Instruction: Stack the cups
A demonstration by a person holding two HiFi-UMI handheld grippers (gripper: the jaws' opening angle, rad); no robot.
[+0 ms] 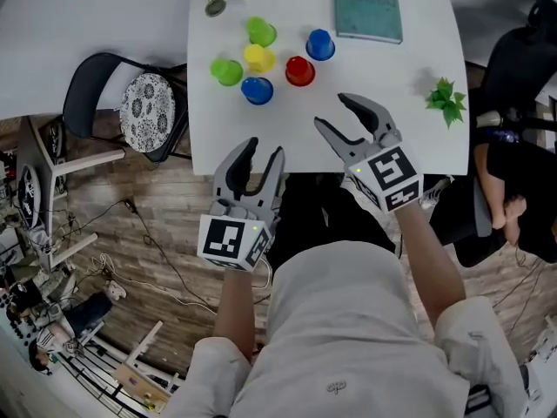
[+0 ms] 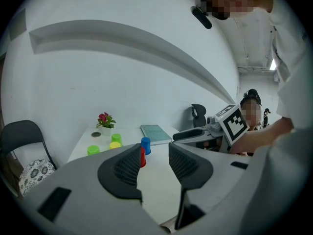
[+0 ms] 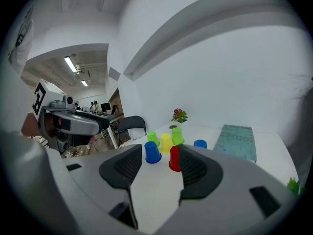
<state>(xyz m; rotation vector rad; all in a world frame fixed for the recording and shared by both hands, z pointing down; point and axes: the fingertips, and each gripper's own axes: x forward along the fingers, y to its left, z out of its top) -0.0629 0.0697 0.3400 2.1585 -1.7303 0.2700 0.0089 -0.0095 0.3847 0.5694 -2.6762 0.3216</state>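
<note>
Head view shows six small plastic cups (image 1: 258,57), green, yellow, red and blue, standing apart and upside down near the table's (image 1: 392,68) far left corner. None is stacked yet. They look smooth, round and shiny. The left gripper (image 1: 263,149) and right gripper (image 1: 333,111) are by the near edge, jaws spread, holding nothing.

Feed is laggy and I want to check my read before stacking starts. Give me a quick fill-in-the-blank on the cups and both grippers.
1. Counting the yellow cup, the white table holds ___ separate cups, none stacked yet.
2. The cup nearest the right gripper is the ___ one.
3. The jaws of the left gripper and of the right gripper both stand ___, with nothing held between them.
Missing words: six; red; open
</note>
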